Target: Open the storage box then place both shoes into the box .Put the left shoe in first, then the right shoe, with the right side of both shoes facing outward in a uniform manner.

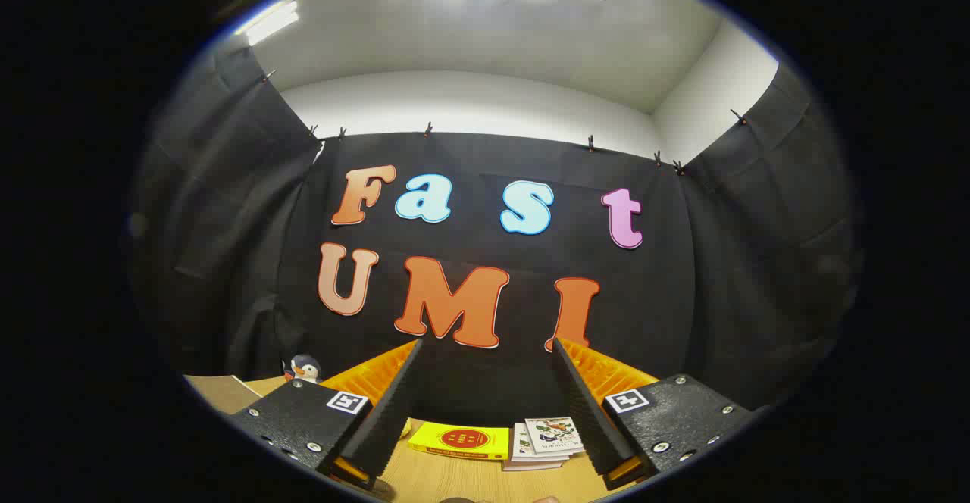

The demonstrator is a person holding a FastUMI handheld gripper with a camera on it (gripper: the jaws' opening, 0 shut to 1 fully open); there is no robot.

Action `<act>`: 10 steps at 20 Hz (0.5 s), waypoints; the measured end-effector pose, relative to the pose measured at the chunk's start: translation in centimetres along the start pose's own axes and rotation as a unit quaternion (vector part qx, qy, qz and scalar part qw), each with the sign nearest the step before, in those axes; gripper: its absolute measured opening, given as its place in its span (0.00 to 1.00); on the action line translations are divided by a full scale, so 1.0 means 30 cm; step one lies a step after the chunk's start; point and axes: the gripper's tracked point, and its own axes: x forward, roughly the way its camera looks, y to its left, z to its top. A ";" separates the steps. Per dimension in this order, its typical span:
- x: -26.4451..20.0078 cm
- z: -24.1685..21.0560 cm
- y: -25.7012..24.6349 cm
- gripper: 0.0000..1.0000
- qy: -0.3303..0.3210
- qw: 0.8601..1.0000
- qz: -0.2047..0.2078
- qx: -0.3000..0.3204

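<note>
The gripper point(485, 348) hangs spread wide, grasping nothing, above the wooden table point(455, 479), where a yellow book point(459, 440) lies between its fingers, a small stack of booklets point(544, 442) just beside that book, and a penguin toy point(305, 369) well off on the book's far side.

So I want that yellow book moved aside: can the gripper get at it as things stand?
Probably yes. The gripper has its jaws open and empty, the yellow book lies flat on the table between them, nothing in front.

penguin toy point(305, 368) half hidden behind a finger point(383, 404)
</note>
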 end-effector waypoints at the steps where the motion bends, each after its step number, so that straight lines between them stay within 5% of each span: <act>1: 0.005 -0.004 0.009 0.98 0.001 1.000 0.002 -0.001; 10: 0.027 0.006 0.057 0.98 -0.007 1.000 0.014 0.012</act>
